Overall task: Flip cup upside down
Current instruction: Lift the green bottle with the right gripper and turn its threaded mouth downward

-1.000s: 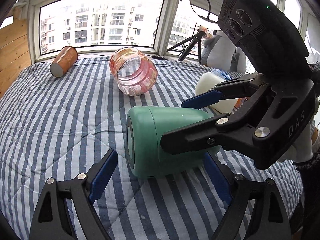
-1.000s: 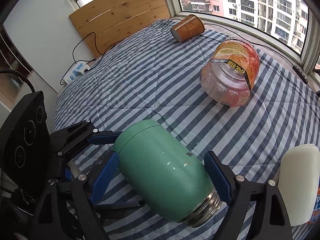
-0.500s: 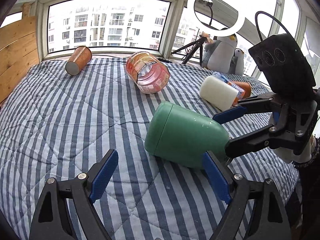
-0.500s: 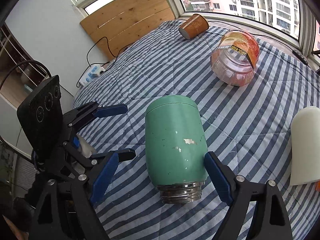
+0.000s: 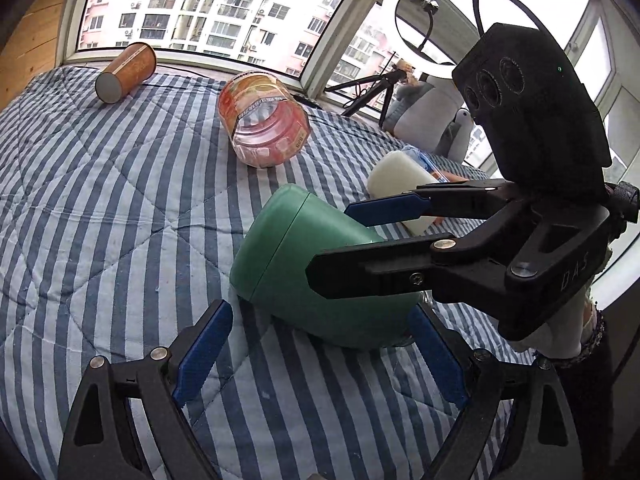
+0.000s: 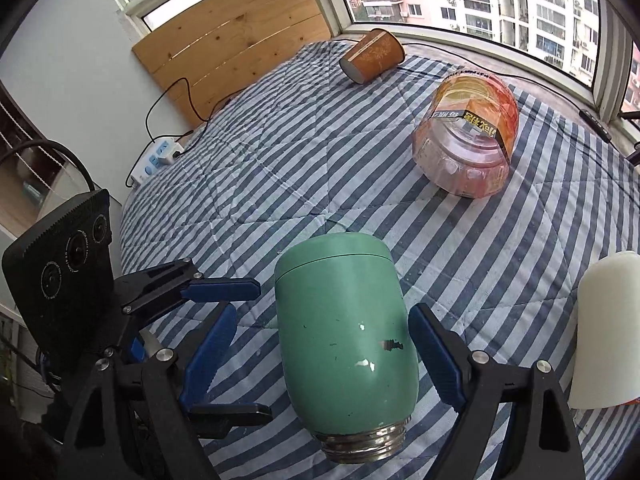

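A green metal cup (image 5: 288, 268) with a threaded steel mouth (image 6: 366, 446) lies tilted on the striped bed, base away from my right wrist camera, mouth toward it. My right gripper (image 6: 320, 356) is open with its blue pads on either side of the cup (image 6: 344, 328), not clearly pressing it. In the left wrist view the right gripper (image 5: 384, 240) straddles the cup from the right. My left gripper (image 5: 320, 356) is open and empty, just in front of the cup; it also shows in the right wrist view (image 6: 228, 344) at the cup's left.
A clear pink jar (image 5: 264, 124) lies on its side farther back. A brown paper cup (image 5: 124, 72) lies near the window. A white cylinder (image 5: 400, 184) lies to the right. A power strip (image 6: 156, 160) sits off the bed's left edge.
The cup has been turned from lying sideways to base-away, mouth toward the right camera. The left gripper has come closer to the cup again.
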Action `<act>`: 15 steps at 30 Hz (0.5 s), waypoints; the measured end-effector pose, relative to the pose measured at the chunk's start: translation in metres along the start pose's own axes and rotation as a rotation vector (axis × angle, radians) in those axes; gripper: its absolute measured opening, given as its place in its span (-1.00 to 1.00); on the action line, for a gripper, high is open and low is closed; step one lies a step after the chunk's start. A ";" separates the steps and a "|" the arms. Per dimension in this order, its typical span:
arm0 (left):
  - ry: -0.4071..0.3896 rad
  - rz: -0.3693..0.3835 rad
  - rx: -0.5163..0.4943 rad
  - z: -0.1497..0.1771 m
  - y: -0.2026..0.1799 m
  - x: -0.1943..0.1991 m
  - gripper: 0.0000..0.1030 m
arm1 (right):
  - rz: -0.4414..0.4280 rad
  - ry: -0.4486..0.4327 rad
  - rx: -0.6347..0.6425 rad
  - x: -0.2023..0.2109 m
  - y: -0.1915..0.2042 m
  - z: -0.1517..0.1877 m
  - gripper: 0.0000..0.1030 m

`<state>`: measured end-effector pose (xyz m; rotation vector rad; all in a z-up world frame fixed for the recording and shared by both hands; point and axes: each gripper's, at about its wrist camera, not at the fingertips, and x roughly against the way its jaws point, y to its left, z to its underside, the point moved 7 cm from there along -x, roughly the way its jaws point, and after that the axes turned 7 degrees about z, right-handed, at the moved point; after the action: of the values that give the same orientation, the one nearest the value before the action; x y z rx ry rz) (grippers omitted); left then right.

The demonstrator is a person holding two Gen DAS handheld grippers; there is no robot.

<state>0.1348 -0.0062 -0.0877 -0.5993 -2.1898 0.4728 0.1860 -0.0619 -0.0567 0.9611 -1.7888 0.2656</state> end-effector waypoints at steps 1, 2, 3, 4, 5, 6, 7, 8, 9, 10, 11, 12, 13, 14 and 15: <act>0.003 0.005 0.004 -0.001 -0.001 -0.003 0.79 | 0.003 0.010 -0.001 -0.003 -0.001 -0.002 0.65; 0.010 0.014 0.008 -0.001 -0.002 -0.006 0.79 | 0.009 0.014 -0.002 -0.006 -0.003 -0.004 0.65; 0.014 0.018 0.011 -0.001 -0.002 -0.009 0.79 | 0.015 0.021 0.001 -0.008 -0.004 -0.005 0.65; 0.018 0.014 0.013 -0.001 -0.001 -0.012 0.79 | 0.019 0.031 0.007 -0.012 -0.004 -0.005 0.65; 0.017 0.009 0.016 -0.002 0.000 -0.014 0.79 | 0.025 0.040 0.014 -0.016 -0.003 -0.006 0.65; 0.016 0.018 0.022 -0.002 0.000 -0.015 0.79 | 0.027 0.050 0.022 -0.019 -0.003 -0.006 0.65; 0.015 0.025 0.029 -0.003 0.001 -0.017 0.79 | 0.028 0.059 0.030 -0.022 -0.002 -0.006 0.64; 0.012 0.031 0.038 -0.004 0.003 -0.017 0.79 | 0.040 0.063 0.034 -0.025 -0.002 -0.007 0.64; 0.007 0.036 0.047 -0.007 0.004 -0.016 0.79 | 0.051 0.064 0.039 -0.027 -0.002 -0.007 0.64; 0.006 0.038 0.050 -0.008 0.004 -0.016 0.79 | 0.054 0.064 0.036 -0.028 -0.003 -0.007 0.63; 0.008 0.040 0.050 -0.009 0.006 -0.016 0.79 | 0.052 0.062 0.027 -0.027 -0.005 -0.007 0.62; 0.008 0.042 0.052 -0.010 0.006 -0.016 0.79 | 0.050 0.058 0.019 -0.027 -0.006 -0.007 0.57; 0.007 0.044 0.055 -0.010 0.006 -0.016 0.79 | 0.051 0.053 0.009 -0.025 -0.009 -0.006 0.48; 0.003 0.047 0.055 -0.011 0.006 -0.015 0.79 | 0.052 0.047 -0.002 -0.024 -0.011 -0.006 0.44; 0.002 0.047 0.054 -0.011 0.005 -0.015 0.79 | 0.044 0.041 -0.016 -0.022 -0.013 -0.005 0.42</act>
<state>0.1533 -0.0089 -0.0925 -0.6228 -2.1579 0.5540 0.2014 -0.0568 -0.0767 0.8997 -1.7740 0.2957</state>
